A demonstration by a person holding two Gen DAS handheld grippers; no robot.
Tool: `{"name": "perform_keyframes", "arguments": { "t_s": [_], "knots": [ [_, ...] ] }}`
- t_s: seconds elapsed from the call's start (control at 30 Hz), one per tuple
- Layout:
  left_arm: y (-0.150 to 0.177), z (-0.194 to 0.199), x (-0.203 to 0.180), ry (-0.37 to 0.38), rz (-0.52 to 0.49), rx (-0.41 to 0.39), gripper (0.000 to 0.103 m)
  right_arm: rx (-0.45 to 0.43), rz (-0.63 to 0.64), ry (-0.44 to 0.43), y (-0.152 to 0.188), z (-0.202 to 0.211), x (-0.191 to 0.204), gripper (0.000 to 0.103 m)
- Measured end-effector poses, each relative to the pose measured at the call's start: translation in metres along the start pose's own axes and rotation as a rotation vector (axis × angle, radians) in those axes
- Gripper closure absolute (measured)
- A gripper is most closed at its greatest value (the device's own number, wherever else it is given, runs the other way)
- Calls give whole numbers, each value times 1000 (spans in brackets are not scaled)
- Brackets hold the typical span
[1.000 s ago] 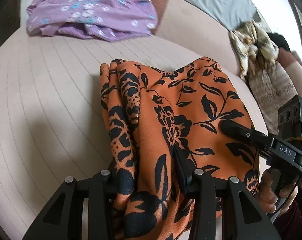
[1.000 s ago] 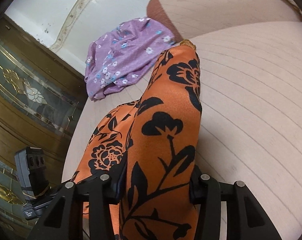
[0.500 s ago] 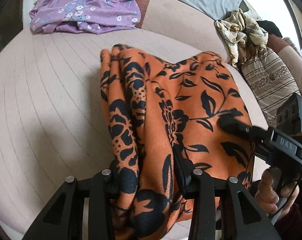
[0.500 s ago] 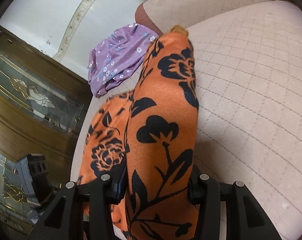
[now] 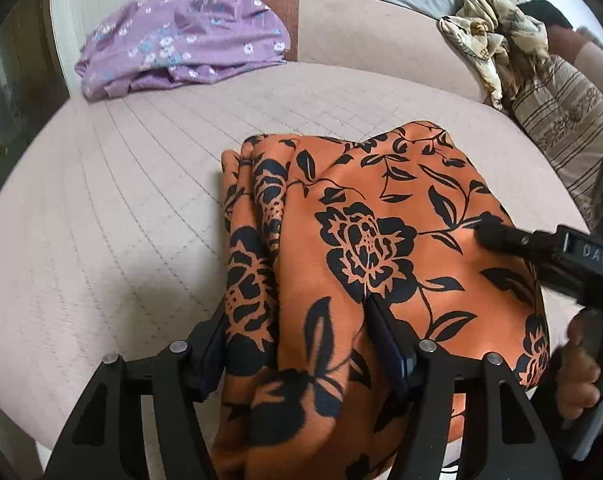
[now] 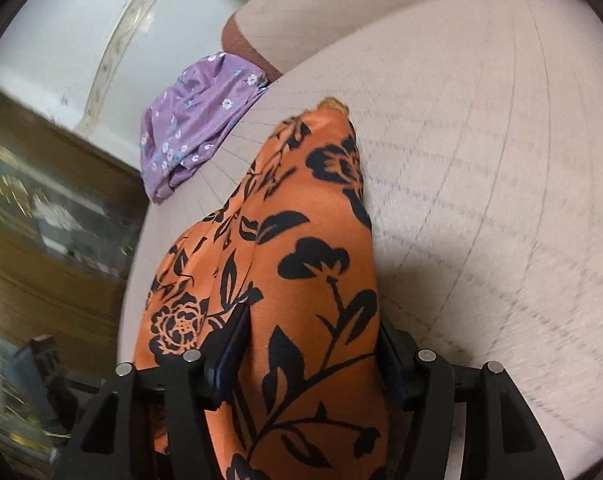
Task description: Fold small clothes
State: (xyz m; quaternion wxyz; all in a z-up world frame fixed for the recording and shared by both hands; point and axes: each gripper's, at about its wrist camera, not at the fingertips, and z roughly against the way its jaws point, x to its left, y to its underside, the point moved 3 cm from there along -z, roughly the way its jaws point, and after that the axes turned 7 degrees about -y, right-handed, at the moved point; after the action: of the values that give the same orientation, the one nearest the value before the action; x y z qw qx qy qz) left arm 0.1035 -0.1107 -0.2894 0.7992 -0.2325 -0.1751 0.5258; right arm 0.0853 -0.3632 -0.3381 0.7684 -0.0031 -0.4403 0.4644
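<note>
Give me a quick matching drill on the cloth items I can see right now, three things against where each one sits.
Things:
1. orange fabric with black flowers
2. purple floral garment
3. cream patterned crumpled cloth

Places:
A. far left, bunched on the pink quilted cushion by the wall
B. far right, piled above the striped pillow
C. nearest, running between the fingers of both grippers

Pairs: 1-C, 2-A, 3-B
</note>
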Motion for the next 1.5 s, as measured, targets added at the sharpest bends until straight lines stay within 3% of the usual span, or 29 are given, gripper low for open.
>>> {"name": "perform_keyframes", "arguments": {
  "t_s": [0.17,0.3,0.53,0.6,0.67,0.83,1.03,1.1,1.17,1.27,1.4,1.5],
  "knots": [
    [4,6,6,-36,15,-15,37,-97,155,115,-3,35,26,40],
    [7,14,7,-65,21,-25,37,-129,226,96,3,59,44,40],
    [14,20,7,-104,14,-33,37,-53,265,46,36,58,62,45],
    [17,20,7,-120,9,-33,31,0,270,83,46,44,58,46],
    [19,19,7,-138,-1,-34,28,45,289,172,58,26,46,49],
    [18,33,8,-188,-14,-40,28,39,341,221,59,35,59,50],
    [2,87,15,-287,3,-148,28,-77,365,245,46,82,82,49],
    [-4,109,18,-316,16,-199,22,-127,394,272,43,101,94,49],
    [-9,130,20,-343,28,-253,8,-165,409,281,41,115,103,49],
    [-15,164,20,-371,37,-348,7,-216,422,285,41,134,116,48],
    [-22,190,16,-434,22,-403,1,-250,446,282,41,150,128,48],
    [-23,205,12,-427,15,-433,1,-271,474,283,43,159,137,48]
  ]
}}
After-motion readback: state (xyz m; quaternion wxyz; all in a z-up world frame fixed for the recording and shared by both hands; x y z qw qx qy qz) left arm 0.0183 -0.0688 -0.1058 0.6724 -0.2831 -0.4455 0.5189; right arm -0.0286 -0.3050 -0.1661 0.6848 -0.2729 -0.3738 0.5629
